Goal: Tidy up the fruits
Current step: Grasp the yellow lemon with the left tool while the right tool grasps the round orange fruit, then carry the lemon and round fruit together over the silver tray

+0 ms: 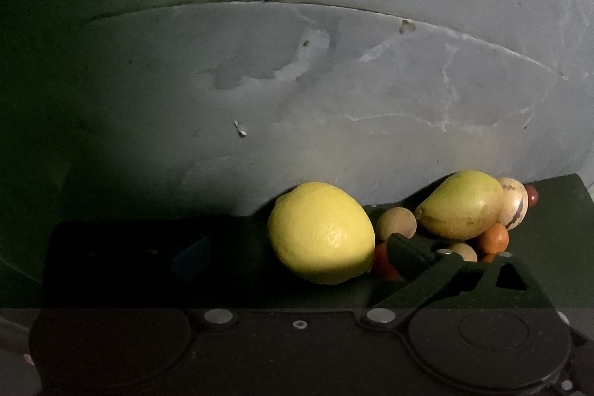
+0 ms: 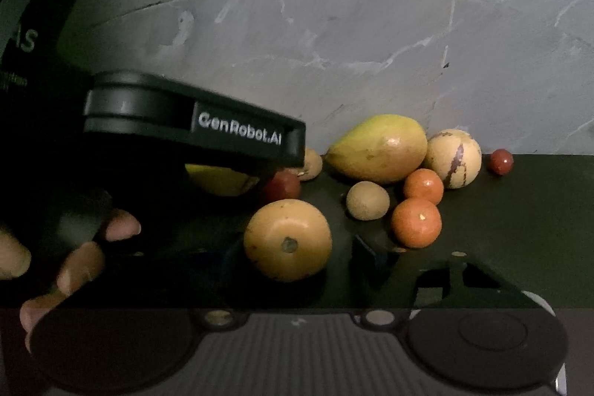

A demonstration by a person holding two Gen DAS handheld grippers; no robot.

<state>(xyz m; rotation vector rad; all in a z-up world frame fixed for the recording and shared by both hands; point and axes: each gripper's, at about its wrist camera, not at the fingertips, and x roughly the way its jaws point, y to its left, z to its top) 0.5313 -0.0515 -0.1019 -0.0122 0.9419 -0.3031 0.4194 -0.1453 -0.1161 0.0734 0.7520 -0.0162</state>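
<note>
A yellow lemon [image 1: 321, 232] lies on the dark table between the fingers of my left gripper [image 1: 293, 253], which is open; the right finger [image 1: 406, 253] stands a little off the lemon and the left finger is lost in shadow. In the right wrist view the left gripper's body [image 2: 241, 132] covers most of the lemon [image 2: 219, 182]. My right gripper [image 2: 297, 253] is open around a round orange-yellow fruit [image 2: 287, 240], with a gap to the right finger [image 2: 365, 253].
Behind lie a yellow-green mango [image 2: 378, 149], a striped cream fruit [image 2: 453, 158], two small oranges [image 2: 416, 222], a tan fruit [image 2: 367, 200], a dark red fruit [image 2: 284, 186] and a small red one [image 2: 501, 161]. A grey wall [image 2: 334, 43] backs the table. A hand [image 2: 81, 266] shows at the left.
</note>
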